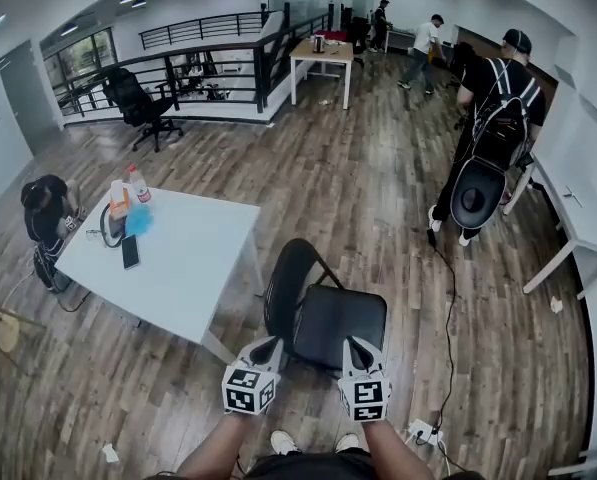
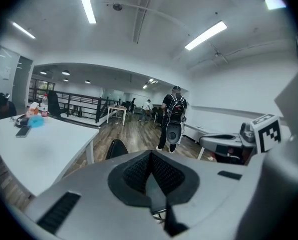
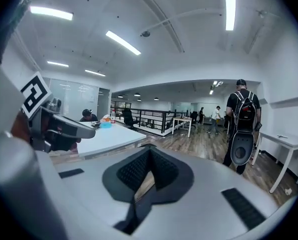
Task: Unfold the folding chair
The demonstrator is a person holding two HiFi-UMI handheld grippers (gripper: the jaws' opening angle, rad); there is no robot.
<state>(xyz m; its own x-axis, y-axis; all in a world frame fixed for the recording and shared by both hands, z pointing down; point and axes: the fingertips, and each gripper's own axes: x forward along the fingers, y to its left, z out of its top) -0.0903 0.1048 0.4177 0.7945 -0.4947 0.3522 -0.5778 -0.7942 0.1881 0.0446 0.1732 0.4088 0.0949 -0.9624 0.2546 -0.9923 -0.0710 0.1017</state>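
The black folding chair (image 1: 336, 320) stands on the wood floor just in front of me, seat flat and round backrest (image 1: 289, 286) upright on its left side. My left gripper (image 1: 267, 347) hovers at the seat's near left corner and my right gripper (image 1: 355, 347) at its near right edge. Both are shut and hold nothing. In the left gripper view the closed jaws (image 2: 149, 155) fill the lower frame, with the top of the chair's backrest (image 2: 117, 148) just beyond them. The right gripper view shows its own closed jaws (image 3: 149, 153) and, at the left, the left gripper (image 3: 51, 124).
A white table (image 1: 193, 263) stands left of the chair, carrying a bottle (image 1: 137, 183), a phone (image 1: 130, 251) and a blue item. A person with a backpack (image 1: 496, 133) stands at the right beside a white desk (image 1: 576, 230). A power strip (image 1: 422, 431) and its cable lie right of my feet.
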